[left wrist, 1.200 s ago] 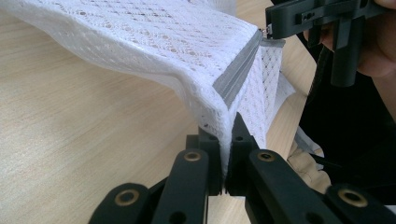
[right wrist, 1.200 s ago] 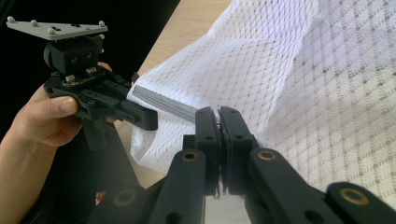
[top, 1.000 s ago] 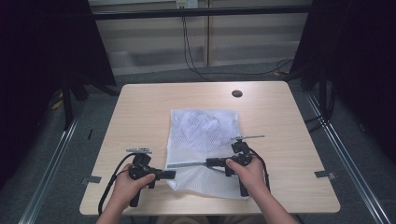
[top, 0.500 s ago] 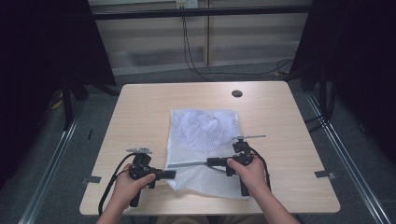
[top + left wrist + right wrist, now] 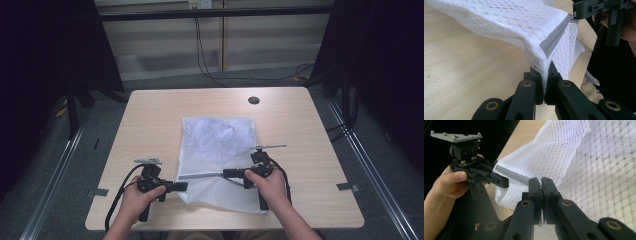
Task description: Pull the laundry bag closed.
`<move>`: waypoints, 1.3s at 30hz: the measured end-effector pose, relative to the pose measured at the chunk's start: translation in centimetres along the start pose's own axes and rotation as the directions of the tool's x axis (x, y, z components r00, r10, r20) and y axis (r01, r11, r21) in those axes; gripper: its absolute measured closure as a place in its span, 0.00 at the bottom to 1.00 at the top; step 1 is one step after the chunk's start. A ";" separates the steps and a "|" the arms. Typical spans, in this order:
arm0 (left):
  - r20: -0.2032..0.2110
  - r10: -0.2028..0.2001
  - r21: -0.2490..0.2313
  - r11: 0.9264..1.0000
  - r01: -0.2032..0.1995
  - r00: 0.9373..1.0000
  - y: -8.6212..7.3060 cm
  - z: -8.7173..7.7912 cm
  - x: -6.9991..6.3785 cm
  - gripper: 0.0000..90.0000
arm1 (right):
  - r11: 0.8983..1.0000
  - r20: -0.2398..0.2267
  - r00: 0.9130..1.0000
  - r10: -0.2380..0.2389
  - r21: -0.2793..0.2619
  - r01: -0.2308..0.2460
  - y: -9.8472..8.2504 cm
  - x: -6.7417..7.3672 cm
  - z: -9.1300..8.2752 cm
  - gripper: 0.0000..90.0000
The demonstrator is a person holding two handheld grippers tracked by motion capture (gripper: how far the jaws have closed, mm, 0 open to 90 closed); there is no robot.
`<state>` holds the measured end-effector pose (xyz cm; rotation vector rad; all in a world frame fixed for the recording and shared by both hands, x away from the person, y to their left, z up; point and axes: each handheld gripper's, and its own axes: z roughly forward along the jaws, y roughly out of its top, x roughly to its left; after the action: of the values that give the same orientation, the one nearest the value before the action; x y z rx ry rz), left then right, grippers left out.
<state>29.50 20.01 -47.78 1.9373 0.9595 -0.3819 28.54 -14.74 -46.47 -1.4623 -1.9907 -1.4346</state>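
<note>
the mesh bag (image 5: 218,150) lies flat in the middle of the table (image 5: 150,120), its near end lifted a little where the grey zipper (image 5: 200,176) runs across between the two hands. the left gripper (image 5: 181,186) is clamped on the bag's corner at the zipper's left end; in the left gripper view the white mesh and the end of the zipper tape (image 5: 554,40) sit pinched between the closed jaws. the right gripper (image 5: 226,173) is closed on the zipper partway along, seemingly on the slider, though the pull itself is too small to make out. judging from this, the zipper is being worked with one end anchored; the slider looks around midway, so roughly half the travel seems left.
</note>
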 end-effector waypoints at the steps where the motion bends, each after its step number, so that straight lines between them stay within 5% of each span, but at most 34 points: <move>1: 0.000 0.001 0.000 1.000 -0.001 1.000 0.0 0.0 0.0 0.98 | 1.000 -0.006 1.000 0.012 -0.001 -0.012 0.0 0.0 0.0 0.97; 39: -0.009 -0.011 0.010 1.000 0.011 1.000 -0.2 -0.3 0.1 0.98 | 1.000 0.022 1.000 0.020 -0.015 -0.019 -0.2 -1.1 -1.2 0.97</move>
<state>29.35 20.34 -47.75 1.9447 0.9761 -0.3854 28.53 -16.34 -46.81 -1.5059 -1.9772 -1.4348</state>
